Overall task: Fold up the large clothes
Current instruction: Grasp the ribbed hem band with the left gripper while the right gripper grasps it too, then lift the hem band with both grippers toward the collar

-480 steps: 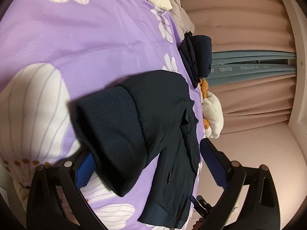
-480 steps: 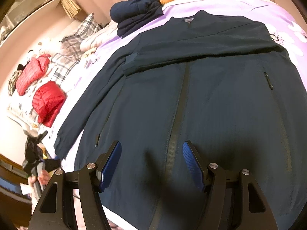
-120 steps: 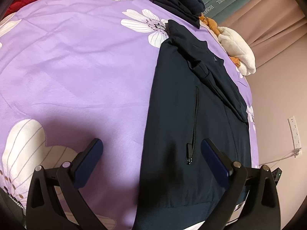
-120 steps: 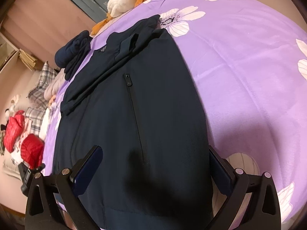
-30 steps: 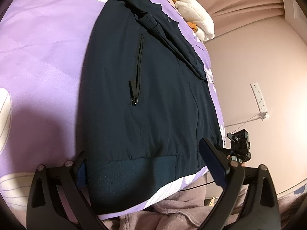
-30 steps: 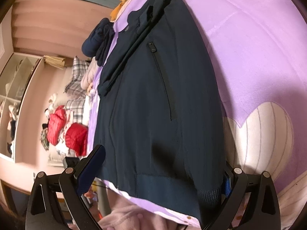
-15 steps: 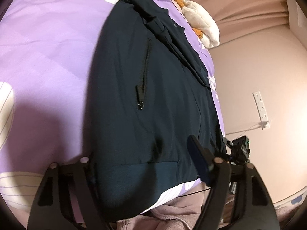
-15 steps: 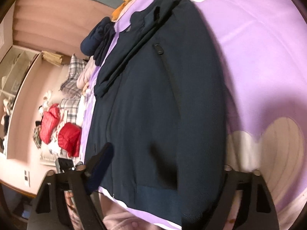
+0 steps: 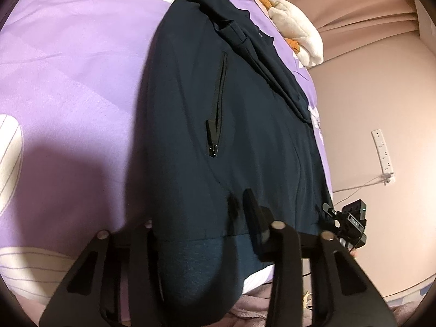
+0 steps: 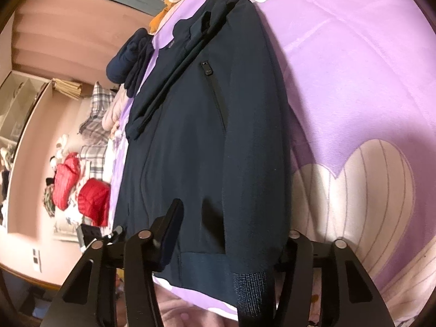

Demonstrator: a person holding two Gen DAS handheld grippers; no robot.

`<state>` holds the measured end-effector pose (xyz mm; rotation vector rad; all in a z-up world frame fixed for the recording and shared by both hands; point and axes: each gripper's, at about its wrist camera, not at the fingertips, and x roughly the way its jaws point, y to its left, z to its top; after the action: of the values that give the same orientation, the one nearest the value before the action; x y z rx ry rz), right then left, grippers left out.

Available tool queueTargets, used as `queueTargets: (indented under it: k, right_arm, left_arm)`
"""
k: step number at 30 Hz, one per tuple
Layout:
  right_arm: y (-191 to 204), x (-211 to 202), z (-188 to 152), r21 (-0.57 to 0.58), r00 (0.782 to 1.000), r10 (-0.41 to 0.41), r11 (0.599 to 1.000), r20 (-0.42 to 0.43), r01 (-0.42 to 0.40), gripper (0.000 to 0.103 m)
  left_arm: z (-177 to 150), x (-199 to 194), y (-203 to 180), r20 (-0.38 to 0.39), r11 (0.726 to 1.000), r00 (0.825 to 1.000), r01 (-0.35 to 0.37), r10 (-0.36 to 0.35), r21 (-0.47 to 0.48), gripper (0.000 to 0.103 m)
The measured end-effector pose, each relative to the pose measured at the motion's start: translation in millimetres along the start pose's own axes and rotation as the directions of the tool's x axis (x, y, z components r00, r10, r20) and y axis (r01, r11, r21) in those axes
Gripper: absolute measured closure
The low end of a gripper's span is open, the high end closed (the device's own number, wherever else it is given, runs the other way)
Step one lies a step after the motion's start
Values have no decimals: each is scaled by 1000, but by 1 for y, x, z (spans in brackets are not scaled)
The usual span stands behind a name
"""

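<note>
A dark navy zip jacket lies flat on the purple flowered bedspread, sleeves folded in, collar at the far end. My left gripper is at the near hem. Its jaws are closing, with the ribbed hem bunched between them and one finger hidden under the jacket's edge. In the right wrist view the same jacket fills the middle. My right gripper is at the other hem corner, by the ribbed cuff. Its jaws are closing too, with the hem between them and the far finger behind the fabric.
Folded navy clothes and a white and orange plush bundle lie beyond the collar. Red puffer jackets and plaid bedding lie further off. A socket strip hangs on the pink wall. The bed's edge runs just under the hem.
Both pairs of jaws have narrowed steadily from wide open around the jacket's hem. The hem fabric now bulges up between the left fingers. Neither gripper has shifted much.
</note>
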<state>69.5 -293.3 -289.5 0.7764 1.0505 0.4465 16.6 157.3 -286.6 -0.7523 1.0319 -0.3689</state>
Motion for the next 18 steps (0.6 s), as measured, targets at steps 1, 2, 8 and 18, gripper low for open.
queueTargets:
  k: [1,2,8,18]
  right_arm:
    - [1,0,0,-4,1000,-10,1000,1,10,57]
    - [2,0,0,-8,1000,-21,1000,4,21,59]
    - [4,-1,-1,-29,998,-59,998,14,60,66]
    - [25,-13,-2,-86,993,-38,995,108,47,88]
  left_arm:
    - [0,0,1,0,1000,1000,-4,4,-8,77]
    - [1,2,2,-5,1000,1000,-4,4,-18,83]
    - [1,2,2,9,999,1000,-6,6,-39,84]
    - [0,-1,-4,35,1000,999,12,-11,-23,92]
